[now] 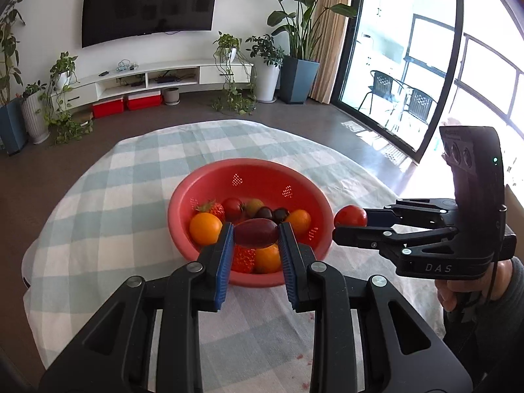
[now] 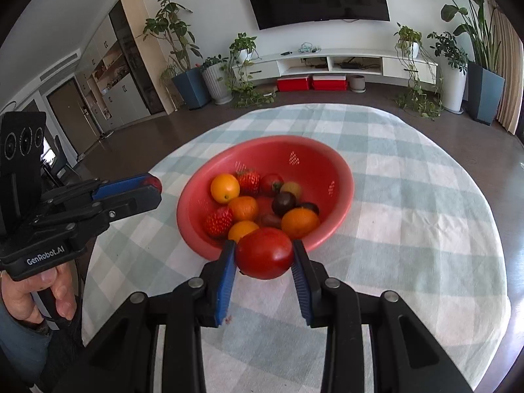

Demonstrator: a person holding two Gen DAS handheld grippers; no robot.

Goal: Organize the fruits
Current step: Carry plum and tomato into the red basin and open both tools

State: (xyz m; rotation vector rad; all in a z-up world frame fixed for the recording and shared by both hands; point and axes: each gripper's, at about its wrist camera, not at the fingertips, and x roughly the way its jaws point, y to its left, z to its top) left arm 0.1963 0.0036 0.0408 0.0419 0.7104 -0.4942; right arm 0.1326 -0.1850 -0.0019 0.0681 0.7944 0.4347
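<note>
A pink colander bowl (image 1: 249, 163) (image 2: 278, 139) stands on the checked tablecloth and holds small oranges (image 2: 224, 187), strawberries (image 2: 218, 221) and several red and dark cherry tomatoes (image 2: 283, 203). My left gripper (image 1: 255, 229) hangs over the bowl's near side, shut on a dark red oval tomato (image 1: 255, 236). In the right wrist view the left gripper (image 2: 156, 189) shows at the left, with that tomato (image 2: 153, 181) peeking out at its tip. My right gripper (image 2: 263, 245) is shut on a round red tomato (image 2: 264, 252) above the bowl's near rim. From the left wrist camera, the right gripper (image 1: 352, 226) and its tomato (image 1: 349, 216) sit just right of the bowl.
The pale blue and white checked cloth (image 2: 409, 196) covers a round table whose edges fall away on all sides. A hand (image 2: 49, 294) grips the left tool at the lower left. Small red stains (image 2: 228, 319) mark the cloth near me. Plants and a TV cabinet stand far behind.
</note>
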